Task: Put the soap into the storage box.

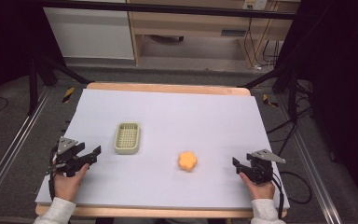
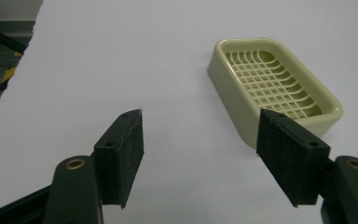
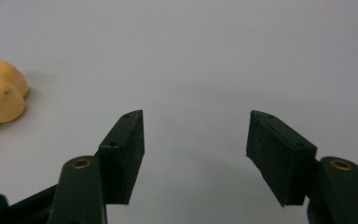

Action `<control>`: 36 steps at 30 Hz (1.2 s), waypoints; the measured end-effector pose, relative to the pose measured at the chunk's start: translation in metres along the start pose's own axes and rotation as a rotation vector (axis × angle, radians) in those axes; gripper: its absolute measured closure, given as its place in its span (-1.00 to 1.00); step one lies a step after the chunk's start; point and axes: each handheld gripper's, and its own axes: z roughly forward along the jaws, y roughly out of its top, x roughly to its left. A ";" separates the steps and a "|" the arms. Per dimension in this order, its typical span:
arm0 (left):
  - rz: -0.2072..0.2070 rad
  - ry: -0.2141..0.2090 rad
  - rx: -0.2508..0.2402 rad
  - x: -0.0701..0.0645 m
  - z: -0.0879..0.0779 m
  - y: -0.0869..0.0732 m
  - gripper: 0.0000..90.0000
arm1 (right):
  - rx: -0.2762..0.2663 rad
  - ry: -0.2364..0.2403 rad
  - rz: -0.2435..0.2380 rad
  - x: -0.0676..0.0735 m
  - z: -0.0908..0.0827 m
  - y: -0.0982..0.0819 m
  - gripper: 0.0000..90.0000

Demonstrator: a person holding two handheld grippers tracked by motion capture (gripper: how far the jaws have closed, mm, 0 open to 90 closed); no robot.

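While both hands rest at the near edge of the white table (image 1: 168, 116), the left gripper (image 1: 89, 154) and right gripper (image 1: 237, 164) hold their jaws spread, empty. Right of the left gripper sits a pale green slotted soap dish (image 1: 127, 137); the left gripper view reveals its grid floor. An orange lobed sponge (image 1: 187, 161) lies nearer, between dish and right gripper.

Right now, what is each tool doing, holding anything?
Left tool: open, holding nothing, beside the pale slotted dish.
Right tool: open, holding nothing; the orange lump lies apart.
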 end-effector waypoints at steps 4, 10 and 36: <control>0.014 -0.002 0.004 -0.006 0.002 0.000 -0.28 | 0.016 -0.010 -0.008 0.000 0.003 -0.001 -0.15; 0.033 -0.014 -0.001 -0.013 0.002 0.003 -0.27 | 0.019 -0.012 -0.016 0.000 0.002 -0.001 -0.10; 0.088 -0.096 -0.035 -0.051 0.005 0.021 -0.26 | 0.027 -0.015 0.001 -0.001 0.004 -0.002 -0.12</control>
